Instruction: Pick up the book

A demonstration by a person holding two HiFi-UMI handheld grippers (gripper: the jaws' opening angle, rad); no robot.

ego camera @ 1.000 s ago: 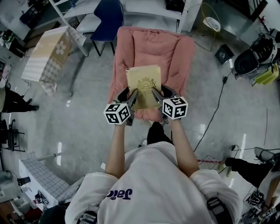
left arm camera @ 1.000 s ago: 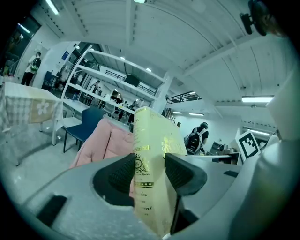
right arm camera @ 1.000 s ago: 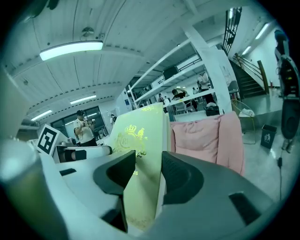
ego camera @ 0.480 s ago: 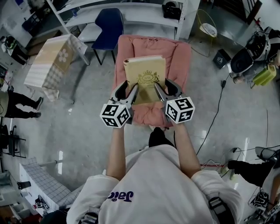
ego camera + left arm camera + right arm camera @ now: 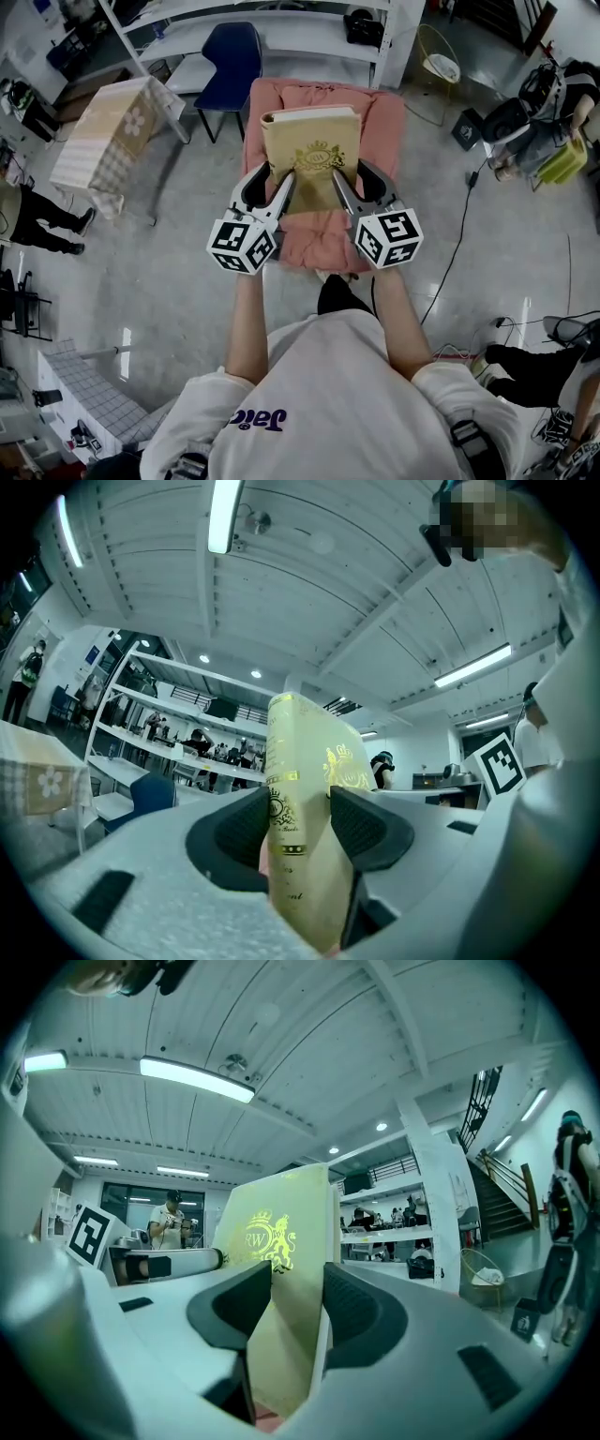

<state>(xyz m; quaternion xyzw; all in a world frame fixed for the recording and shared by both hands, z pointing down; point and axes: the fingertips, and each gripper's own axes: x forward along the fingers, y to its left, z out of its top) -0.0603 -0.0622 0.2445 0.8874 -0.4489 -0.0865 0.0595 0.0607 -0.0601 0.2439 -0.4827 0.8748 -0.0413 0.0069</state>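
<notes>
A thick cream book (image 5: pixel 312 157) with a gold crest on its cover is held up in the air above a pink cushioned seat (image 5: pixel 384 131). My left gripper (image 5: pixel 277 192) is shut on the book's left edge, at the spine; the book (image 5: pixel 302 817) stands between its dark pads. My right gripper (image 5: pixel 343 190) is shut on the right edge, where the book (image 5: pixel 277 1307) fills the gap between the jaws. Both grippers point roughly level, away from the person.
A blue chair (image 5: pixel 230 52) and white shelving (image 5: pixel 281 14) stand behind the pink seat. A folding table with a patterned cloth (image 5: pixel 108 127) is at the left. Cables run over the grey floor at the right, and people stand at both side edges.
Both grippers have risen together with the book, which has lifted off the pink seat and now looks larger and higher in the head view. The grip has not changed.
</notes>
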